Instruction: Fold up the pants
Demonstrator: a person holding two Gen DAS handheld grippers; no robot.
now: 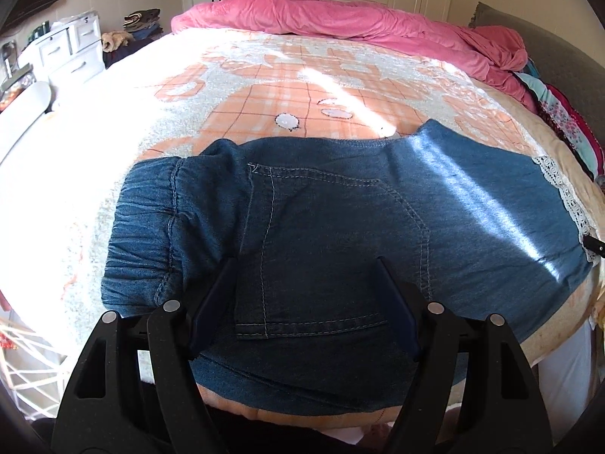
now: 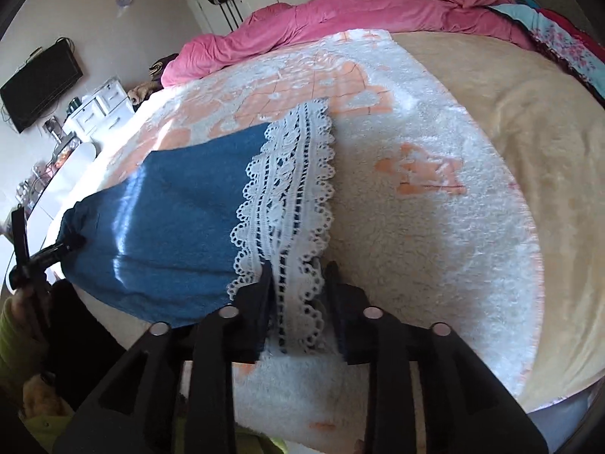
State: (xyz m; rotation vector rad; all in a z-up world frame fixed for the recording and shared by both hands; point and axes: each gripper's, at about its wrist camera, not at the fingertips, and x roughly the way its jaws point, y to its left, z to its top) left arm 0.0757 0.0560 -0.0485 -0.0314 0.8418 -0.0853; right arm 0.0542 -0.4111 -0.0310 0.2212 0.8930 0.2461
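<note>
Blue denim pants (image 1: 340,227) lie flat across the bed, elastic waistband (image 1: 143,227) to the left and a stitched back pocket (image 1: 329,249) in the middle. My left gripper (image 1: 305,265) is open just above the pocket, one finger on each side, with the cloth lying flat between them. The white lace hem (image 2: 291,189) of the legs shows in the right wrist view. My right gripper (image 2: 298,276) straddles the near end of that lace, jaws partly apart, and the lace lies flat between them, unpinched. The left gripper's tip (image 2: 56,249) touches the far denim edge.
The pants rest on a fluffy white and orange blanket (image 1: 264,87) over a beige cover (image 2: 529,132). A crumpled pink duvet (image 1: 340,15) lies at the far side. White drawers (image 1: 68,49) and a wall TV (image 2: 41,83) are off to the left. A green sleeve (image 2: 15,340) shows low left.
</note>
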